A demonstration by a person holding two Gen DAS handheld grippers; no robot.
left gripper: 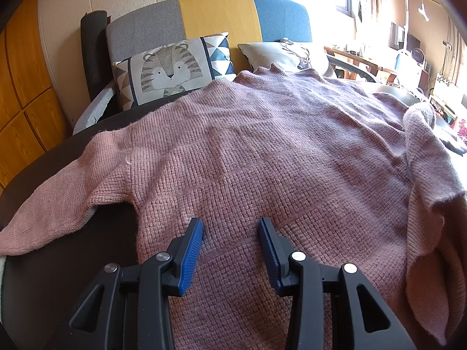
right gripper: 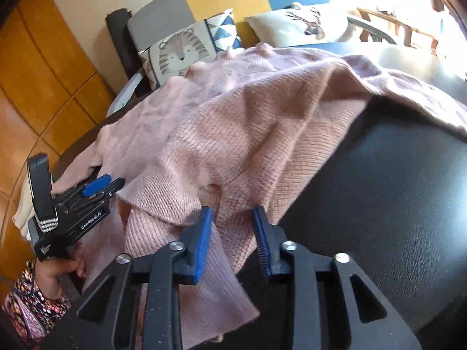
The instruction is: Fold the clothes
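The right gripper (right gripper: 232,221) is open, its blue pads on both sides of a fold of the pink knit sweater (left gripper: 262,151) but not pinching it. The left gripper (left gripper: 230,230) is wide open over the sweater (holding nothing). The sweater lies spread on a dark table (right gripper: 394,204), with a tiger cushion (left gripper: 172,70) behind.

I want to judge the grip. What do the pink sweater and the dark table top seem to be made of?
Sweater: chunky knit, probably wool or acrylic; visible stitch grid and fuzzy surface. Table top: looks like black leather or vinyl; fine wrinkled grain with soft sheen.
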